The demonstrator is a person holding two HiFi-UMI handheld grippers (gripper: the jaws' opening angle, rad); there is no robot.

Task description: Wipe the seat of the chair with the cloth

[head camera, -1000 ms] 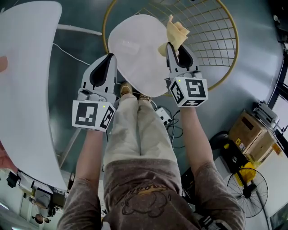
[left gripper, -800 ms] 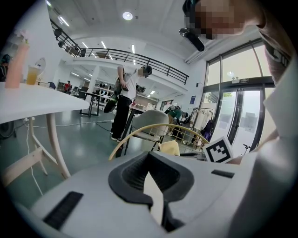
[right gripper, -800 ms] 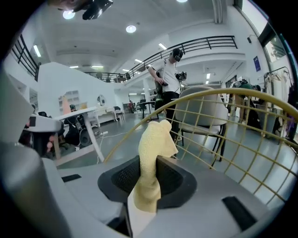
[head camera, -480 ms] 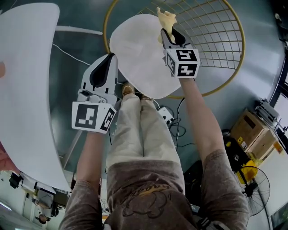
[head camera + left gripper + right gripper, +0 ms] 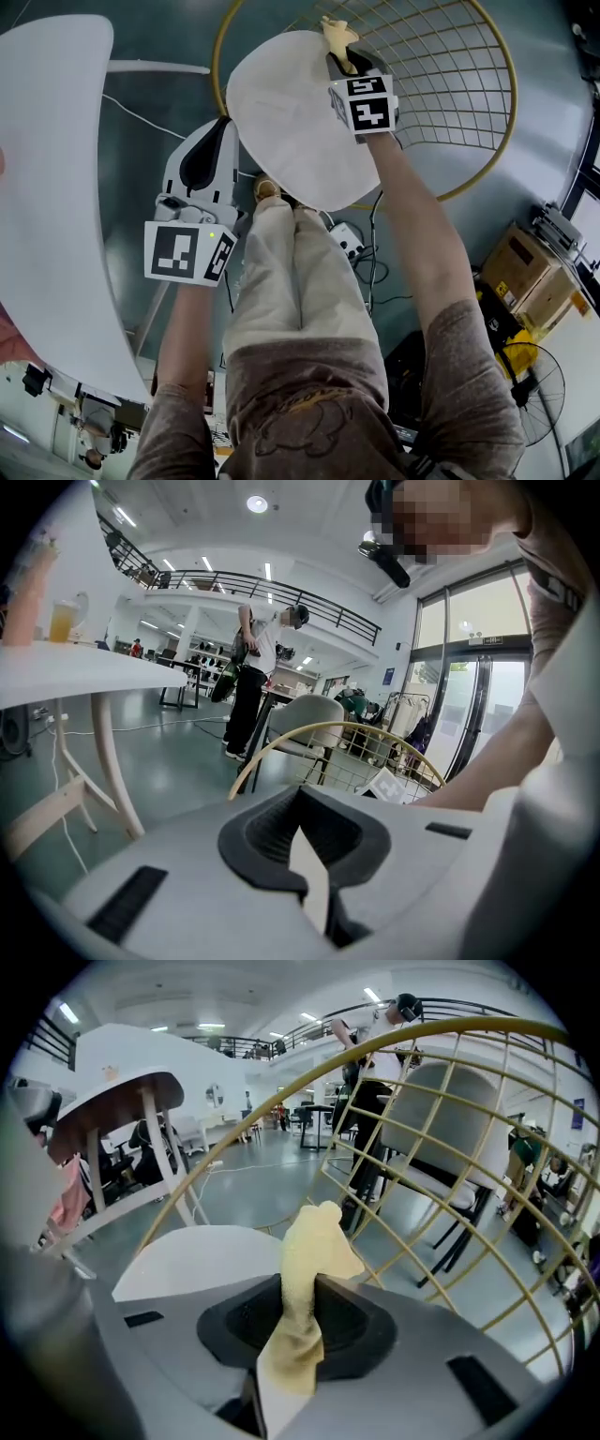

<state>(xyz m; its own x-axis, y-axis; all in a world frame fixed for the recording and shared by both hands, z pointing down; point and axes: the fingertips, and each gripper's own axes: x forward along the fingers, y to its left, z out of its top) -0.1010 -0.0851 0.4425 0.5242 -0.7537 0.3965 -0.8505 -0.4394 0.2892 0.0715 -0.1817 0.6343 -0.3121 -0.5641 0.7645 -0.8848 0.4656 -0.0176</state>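
right gripper (image 5: pixel 345 60), clamped on cloth (image 5: pixel 337 35), swept from 3 to 1 o'clock of seat (image 5: pixel 281 112) | wiping stroke under way | left gripper (image 5: pixel 208 155) closed, empty, idle

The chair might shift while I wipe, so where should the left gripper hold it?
Probably the gold hoop of the wire backrest, at its left arc, approached from the side of the left gripper. That thin bar fits between jaws; the white seat is a broad flat disc.
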